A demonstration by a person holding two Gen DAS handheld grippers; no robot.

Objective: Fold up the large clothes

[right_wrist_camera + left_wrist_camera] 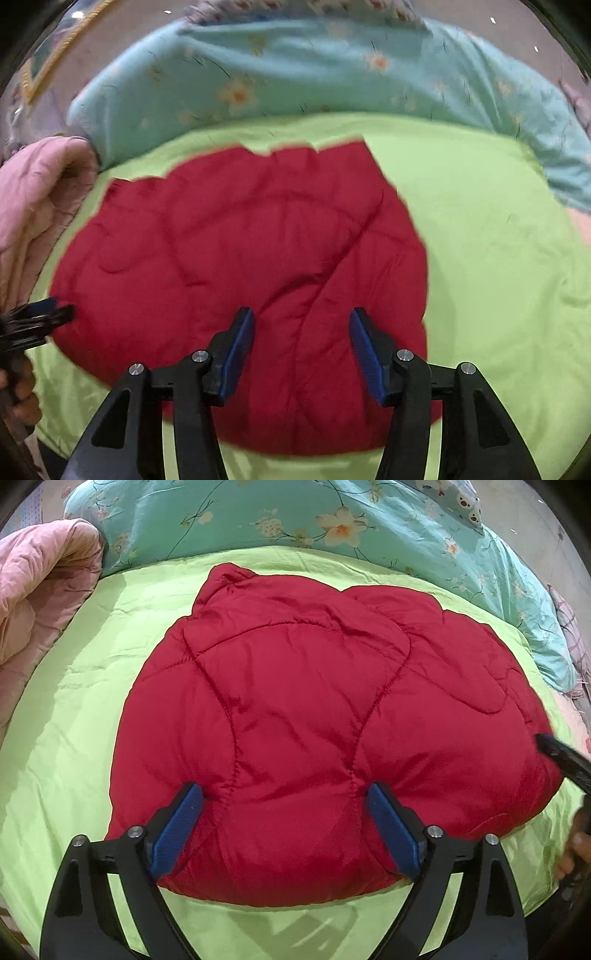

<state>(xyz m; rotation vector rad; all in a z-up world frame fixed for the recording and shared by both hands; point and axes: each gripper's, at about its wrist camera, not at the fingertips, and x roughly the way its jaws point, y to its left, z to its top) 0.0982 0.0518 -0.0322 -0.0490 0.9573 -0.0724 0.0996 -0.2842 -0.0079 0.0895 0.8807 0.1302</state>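
The red padded jacket (314,731) lies bundled on the green bedsheet (74,701). The left tool (284,794) and right tool (301,317) both hover above it, fingers apart and empty, seemingly picking an edge to grab.

Right wrist view motion-blurred throughout; red padded jacket (240,280) seams smeared, teal floral quilt (295,74) pattern indistinct.

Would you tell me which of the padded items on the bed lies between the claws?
The red padded jacket, unlike the pink quilt bunched at the left edge.
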